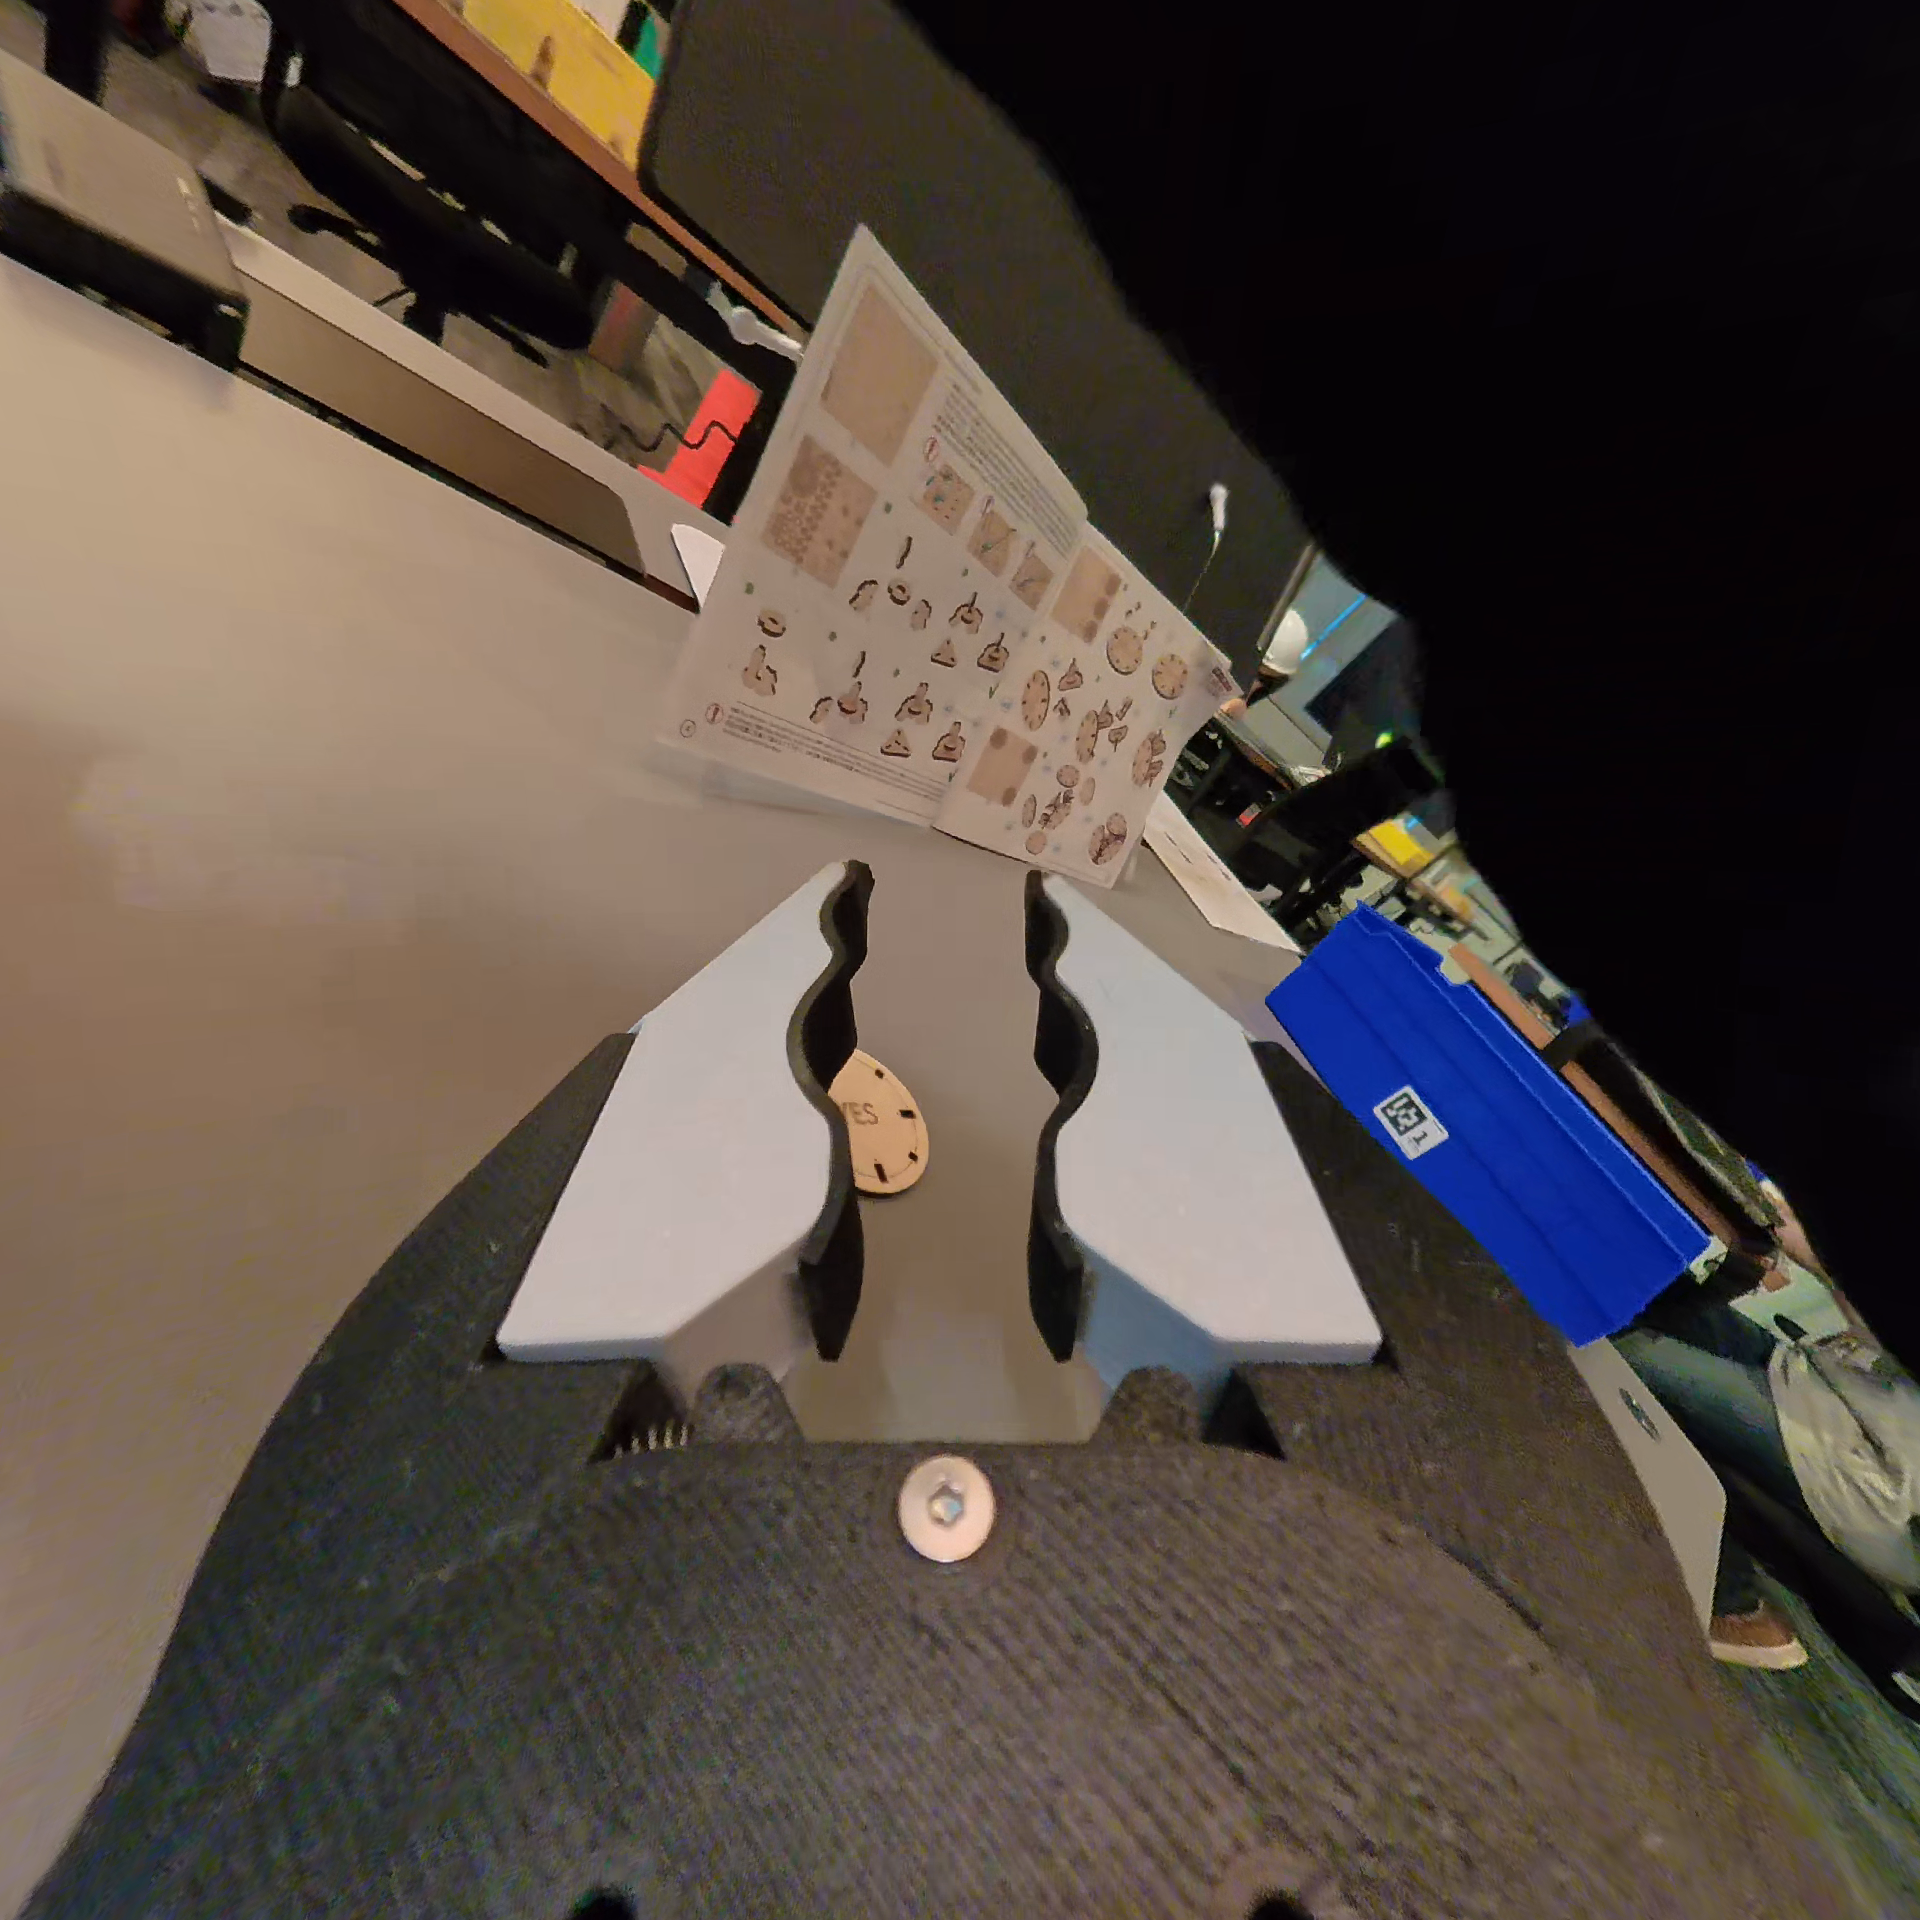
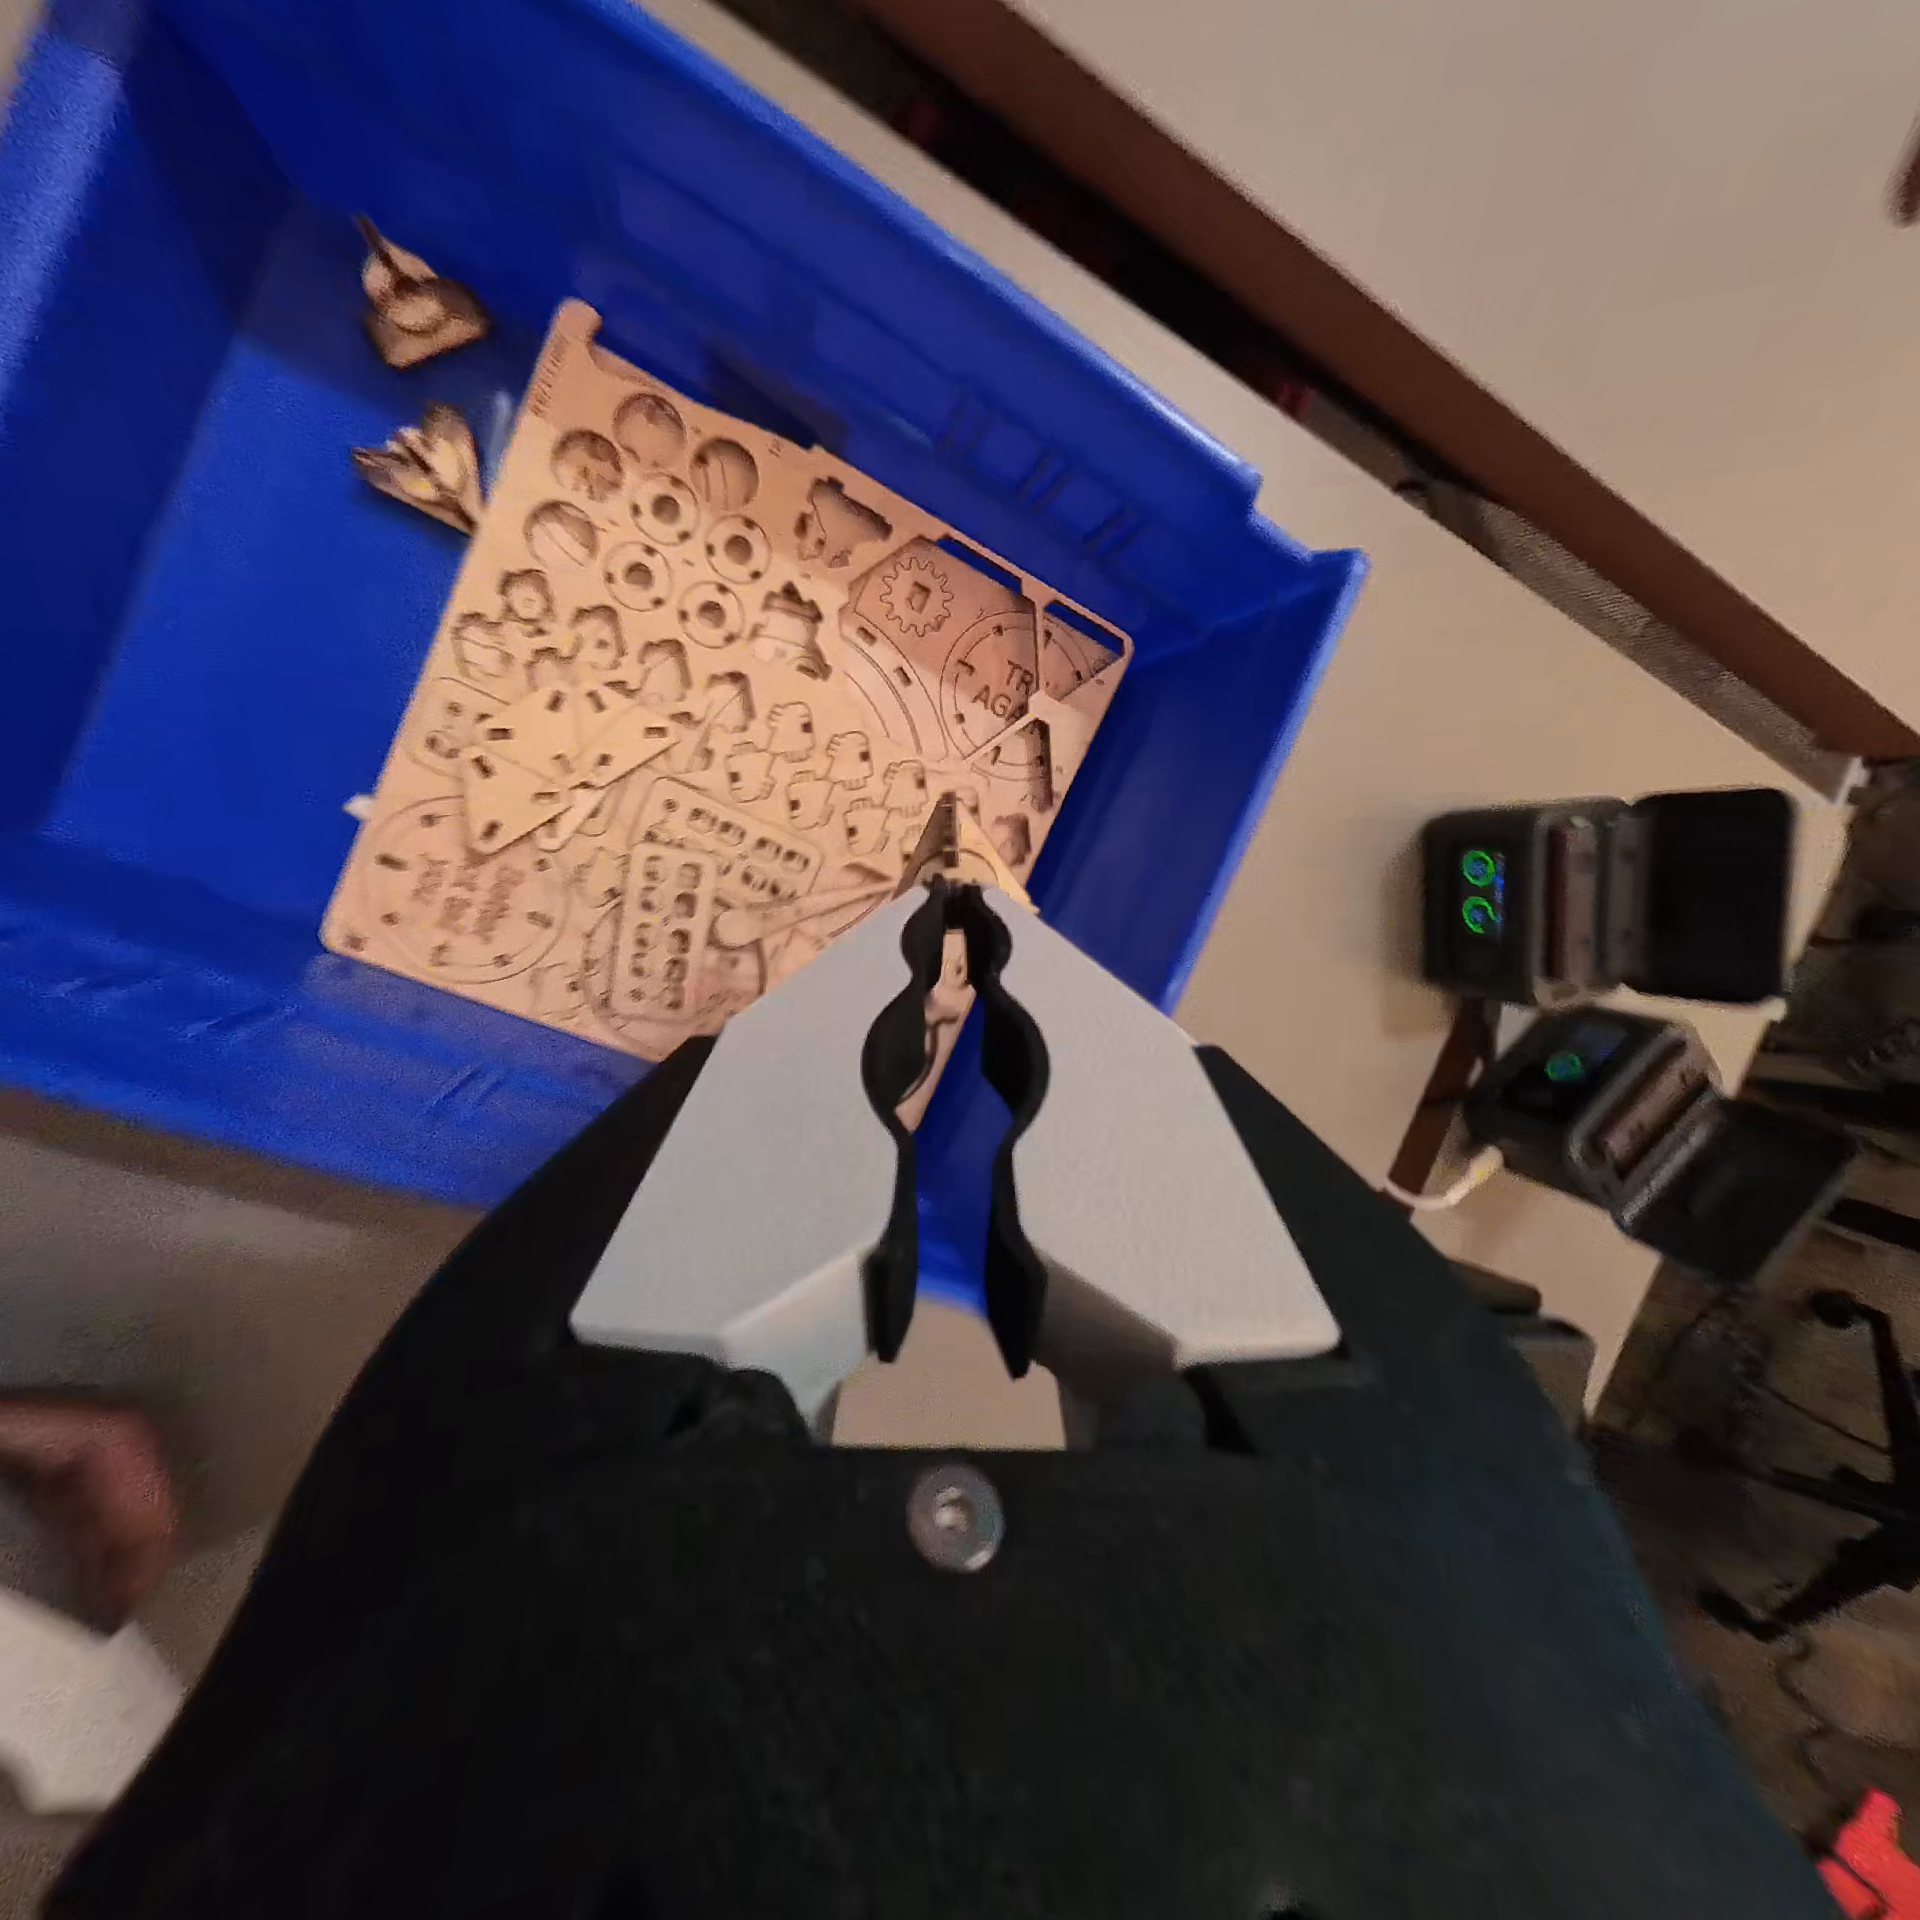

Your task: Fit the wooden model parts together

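Observation:
My left gripper (image 1: 945, 873) is open and hovers low over the grey table (image 1: 312, 831). A small round wooden disc (image 1: 883, 1132) shows between its fingers, close to the left finger (image 1: 831, 997) and partly hidden by it; the right pad stands clear of it. My right gripper (image 2: 951, 883) is shut on a small thin wooden piece (image 2: 943, 836) that sticks out past its tips as a pointed wedge. It holds this above the near right corner of a blue bin (image 2: 208, 675), over a laser-cut wooden sheet (image 2: 707, 707) lying inside.
An open instruction booklet (image 1: 935, 582) stands on the table ahead of the left gripper, the blue bin (image 1: 1475, 1122) to its right. Loose wooden pieces (image 2: 416, 291) (image 2: 426, 473) lie in the bin. Dark devices with green lights (image 2: 1600, 894) sit right. A hand (image 2: 73, 1496) shows lower left. About 30 cm separates my left fingertips from my right.

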A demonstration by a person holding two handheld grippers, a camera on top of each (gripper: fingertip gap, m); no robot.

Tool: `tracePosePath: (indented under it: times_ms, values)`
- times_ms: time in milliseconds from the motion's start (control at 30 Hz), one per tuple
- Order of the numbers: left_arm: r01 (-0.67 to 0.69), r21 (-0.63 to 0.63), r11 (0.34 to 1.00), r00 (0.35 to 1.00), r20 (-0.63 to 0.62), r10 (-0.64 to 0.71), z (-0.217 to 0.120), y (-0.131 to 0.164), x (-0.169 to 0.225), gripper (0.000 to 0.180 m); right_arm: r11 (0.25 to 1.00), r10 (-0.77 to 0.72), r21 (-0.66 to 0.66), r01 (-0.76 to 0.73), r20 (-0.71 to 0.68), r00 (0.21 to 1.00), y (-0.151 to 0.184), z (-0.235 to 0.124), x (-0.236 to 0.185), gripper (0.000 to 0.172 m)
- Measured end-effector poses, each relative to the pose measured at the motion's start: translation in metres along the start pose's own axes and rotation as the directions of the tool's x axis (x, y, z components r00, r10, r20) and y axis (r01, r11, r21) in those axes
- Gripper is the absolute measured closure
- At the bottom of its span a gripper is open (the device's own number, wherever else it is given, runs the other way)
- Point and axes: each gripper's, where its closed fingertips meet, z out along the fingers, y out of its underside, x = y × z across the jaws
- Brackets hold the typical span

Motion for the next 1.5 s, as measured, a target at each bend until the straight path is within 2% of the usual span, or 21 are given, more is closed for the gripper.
tracePosePath:
  times_ms: [100, 167, 233, 267, 333, 467, 600, 733, 800, 1100, 1233, 1300, 1367, 1500]
  values:
    - [0.01, 0.032, 0.999, 0.999, 0.03, -0.011, -0.003, -0.007, -0.007, 0.151, 0.993, 0.086, 0.081, -0.08, -0.075, 0.993, 0.02, -0.056, -0.008, 0.17]
    - [0.022, 0.056, 0.998, 0.998, 0.056, -0.025, -0.006, -0.011, -0.013, 0.152, 0.983, 0.161, 0.107, -0.147, -0.13, 0.978, 0.049, -0.093, -0.014, 0.17]
    - [0.034, 0.049, 0.998, 0.997, 0.074, -0.037, -0.006, -0.01, -0.019, 0.153, 0.974, 0.224, 0.08, -0.212, -0.197, 0.954, 0.094, -0.123, -0.022, 0.17]
    - [0.035, 0.025, 0.999, 0.995, 0.097, -0.037, -0.005, -0.006, -0.023, 0.16, 0.967, 0.253, 0.048, -0.249, -0.226, 0.941, 0.12, -0.135, -0.027, 0.17]
    - [0.021, -0.036, 0.999, 0.99, 0.137, -0.016, -0.001, 0.004, -0.028, 0.167, 0.938, 0.319, -0.056, -0.341, -0.239, 0.917, 0.18, -0.151, -0.049, 0.17]
    - [-0.05, -0.109, 0.993, 0.98, 0.186, 0.069, 0.004, 0.016, -0.031, 0.173, 0.828, 0.47, -0.237, -0.509, -0.201, 0.859, 0.291, -0.155, -0.111, 0.171]
    - [-0.093, -0.108, 0.99, 0.974, 0.196, 0.113, 0.004, 0.016, -0.03, 0.172, 0.723, 0.579, -0.325, -0.61, -0.196, 0.791, 0.375, -0.145, -0.163, 0.17]
    - [-0.073, -0.091, 0.993, 0.981, 0.171, 0.088, 0.002, 0.014, -0.029, 0.166, 0.671, 0.664, -0.291, -0.682, -0.173, 0.727, 0.412, -0.137, -0.185, 0.171]
    - [-0.063, -0.085, 0.994, 0.983, 0.169, 0.076, 0.002, 0.014, -0.03, 0.165, 0.665, 0.667, -0.298, -0.685, -0.176, 0.724, 0.423, -0.136, -0.19, 0.17]
    - [-0.102, -0.1, 0.99, 0.978, 0.174, 0.119, 0.003, 0.016, -0.028, 0.164, 0.675, 0.628, -0.329, -0.661, -0.214, 0.748, 0.432, -0.131, -0.184, 0.168]
    - [-0.095, -0.096, 0.991, 0.98, 0.167, 0.111, 0.003, 0.015, -0.028, 0.164, 0.701, 0.621, -0.264, -0.663, -0.233, 0.749, 0.41, -0.133, -0.166, 0.155]
    - [-0.106, -0.103, 0.989, 0.979, 0.165, 0.122, 0.003, 0.016, -0.026, 0.164, 0.734, 0.605, -0.203, -0.648, -0.236, 0.76, 0.385, -0.136, -0.151, 0.153]
    - [-0.115, -0.111, 0.987, 0.978, 0.16, 0.132, 0.005, 0.018, -0.024, 0.163, 0.778, 0.582, -0.126, -0.615, -0.224, 0.782, 0.345, -0.139, -0.132, 0.153]
    - [-0.114, -0.114, 0.987, 0.979, 0.153, 0.131, 0.005, 0.018, -0.023, 0.163, 0.881, 0.471, 0.051, -0.47, -0.187, 0.862, 0.23, -0.139, -0.092, 0.154]
